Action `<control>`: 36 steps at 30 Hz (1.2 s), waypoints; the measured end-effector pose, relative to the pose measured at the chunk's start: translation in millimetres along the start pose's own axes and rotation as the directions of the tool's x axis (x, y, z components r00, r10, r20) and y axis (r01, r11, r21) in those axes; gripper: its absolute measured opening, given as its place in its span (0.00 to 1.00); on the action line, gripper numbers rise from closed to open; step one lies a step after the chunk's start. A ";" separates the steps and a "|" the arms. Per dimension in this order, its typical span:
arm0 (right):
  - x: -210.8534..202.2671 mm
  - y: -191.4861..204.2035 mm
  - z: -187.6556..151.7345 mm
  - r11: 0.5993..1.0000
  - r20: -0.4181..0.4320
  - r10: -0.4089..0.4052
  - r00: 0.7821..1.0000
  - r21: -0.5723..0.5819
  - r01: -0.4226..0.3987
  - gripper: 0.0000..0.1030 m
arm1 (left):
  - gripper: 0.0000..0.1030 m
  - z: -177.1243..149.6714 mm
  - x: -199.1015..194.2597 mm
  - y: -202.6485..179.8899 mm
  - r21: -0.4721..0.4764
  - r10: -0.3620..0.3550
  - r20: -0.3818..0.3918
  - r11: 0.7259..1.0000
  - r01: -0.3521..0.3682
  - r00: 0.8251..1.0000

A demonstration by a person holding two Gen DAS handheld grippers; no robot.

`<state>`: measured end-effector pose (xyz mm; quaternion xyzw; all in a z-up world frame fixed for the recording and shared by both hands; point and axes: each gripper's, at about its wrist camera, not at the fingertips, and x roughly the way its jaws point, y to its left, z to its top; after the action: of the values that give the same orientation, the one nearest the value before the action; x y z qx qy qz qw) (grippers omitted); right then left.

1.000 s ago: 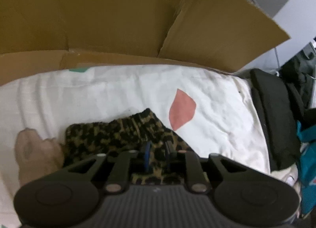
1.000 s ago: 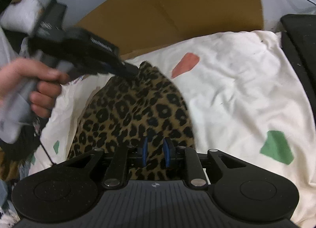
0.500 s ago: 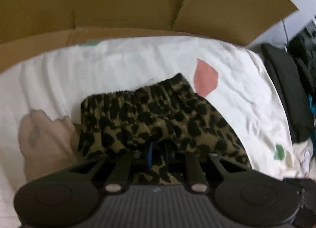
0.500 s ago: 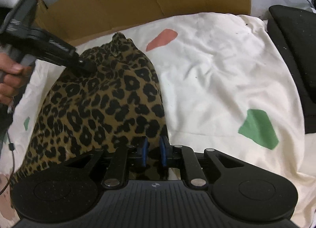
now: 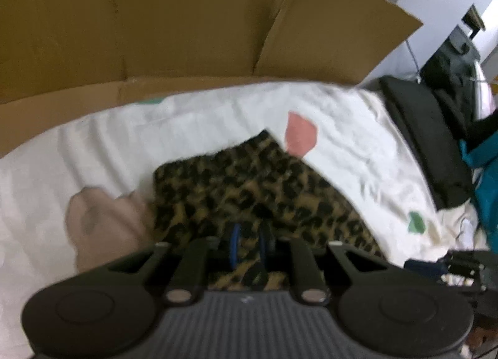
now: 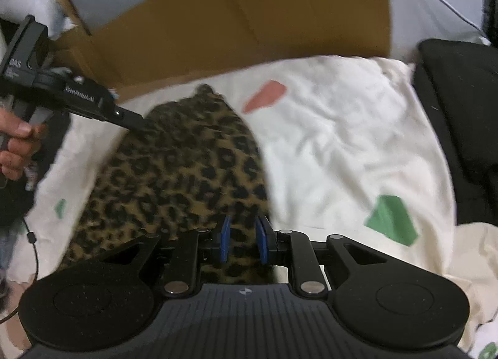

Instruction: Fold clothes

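Left wrist view: left gripper (image 5: 249,242) clenched on brown leopard-print fabric garment (image 5: 249,184).
Right wrist view: right gripper (image 6: 243,242) pinching same garment's near edge.
Beneath: cream patterned bedsheet (image 6: 342,141).

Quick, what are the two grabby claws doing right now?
Left gripper: closed on the leopard-print garment.
Right gripper: closed on the near edge of that same garment.

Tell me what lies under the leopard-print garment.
The leopard-print garment lies on a cream sheet with pink and green patches. The sheet shows all around it; whatever is directly beneath the fabric is covered. A beige garment sits at its edge.
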<state>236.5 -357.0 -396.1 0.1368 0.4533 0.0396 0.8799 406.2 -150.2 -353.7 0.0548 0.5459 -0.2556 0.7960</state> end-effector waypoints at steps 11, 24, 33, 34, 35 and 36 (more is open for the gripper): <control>12.3 16.6 -8.8 0.996 -0.041 -0.005 0.999 -0.084 0.001 0.23 | 0.13 -29.1 57.0 29.6 -0.102 0.069 -0.042 0.992 -0.073 0.997; 5.8 3.6 -23.9 0.997 -0.089 -0.031 0.996 -0.072 0.025 0.21 | 0.14 -46.5 7.8 30.6 -0.074 -0.017 -0.061 0.997 0.013 0.998; -1.3 1.0 -28.7 0.997 -0.109 -0.048 0.993 -0.063 0.041 0.21 | 0.21 -100.2 -7.3 27.6 -0.091 -0.044 -0.099 0.995 0.035 0.994; -2.2 0.6 -29.5 0.997 -0.112 -0.049 0.992 -0.064 0.042 0.21 | 0.21 -106.6 -4.3 30.7 -0.102 -0.034 -0.105 0.994 0.023 0.994; -3.2 0.2 -30.4 0.997 -0.115 -0.051 0.992 -0.066 0.043 0.21 | 0.22 -113.0 -1.3 33.8 -0.113 -0.025 -0.112 0.993 0.012 0.993; -4.2 -0.2 -31.2 0.997 -0.119 -0.052 0.992 -0.067 0.045 0.21 | 0.22 -119.4 1.7 37.0 -0.124 -0.016 -0.119 0.992 0.001 0.993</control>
<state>208.8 -351.6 -410.1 0.0947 0.5072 0.0409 0.8556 323.5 -75.1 -409.8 0.0182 0.6076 -0.2207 0.7627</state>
